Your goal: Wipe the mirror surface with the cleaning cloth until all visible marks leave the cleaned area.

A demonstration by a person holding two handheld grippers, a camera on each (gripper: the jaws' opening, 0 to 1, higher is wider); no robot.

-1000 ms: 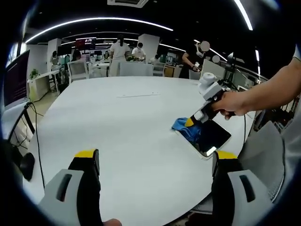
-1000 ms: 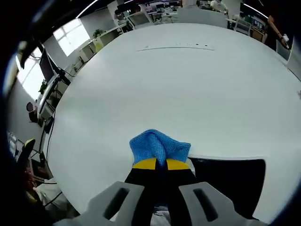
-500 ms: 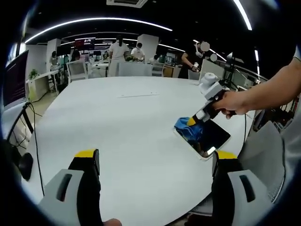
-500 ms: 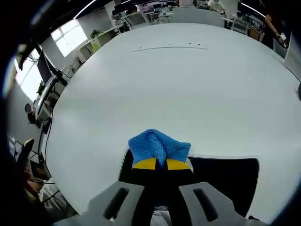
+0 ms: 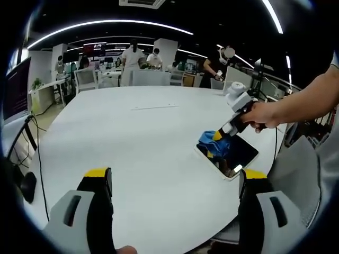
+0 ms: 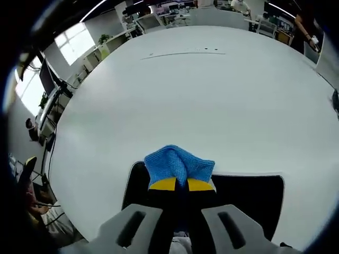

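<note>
Two grippers in play over a broad white round surface [image 5: 137, 143]. Left gripper [image 5: 175, 182] held low at the near edge, fingers [image 5: 98, 182] spread wide with yellow tips, nothing between them, clear of the task's things.

Right gripper [image 6: 176, 184] pinching a blue cleaning cloth [image 6: 179, 164], fingers pressed together on its bunched fold, yellow tips just under the fabric. Seen from the left gripper view, same right gripper [image 5: 221, 136] gripped by a person's hand [image 5: 259, 115], bare forearm reaching in from the right edge, cloth [image 5: 209, 142] pressed down on the mirror [image 5: 238, 153].

Mirror [image 6: 249, 198] lying flat on the surface near its right-hand edge in the left gripper view: dark rectangular glass, pale rounded frame, long side running away at a slant. Cloth sitting on the end of the glass nearer the surface's middle, partly over the frame's edge. In the right gripper view, dark glass showing on both sides of the fingers, more of it to the right. Marks on the glass too small to tell.

Office background beyond: desks, chairs, several standing people, curved ceiling light strips, a monitor [image 5: 18, 90] at the left.
</note>
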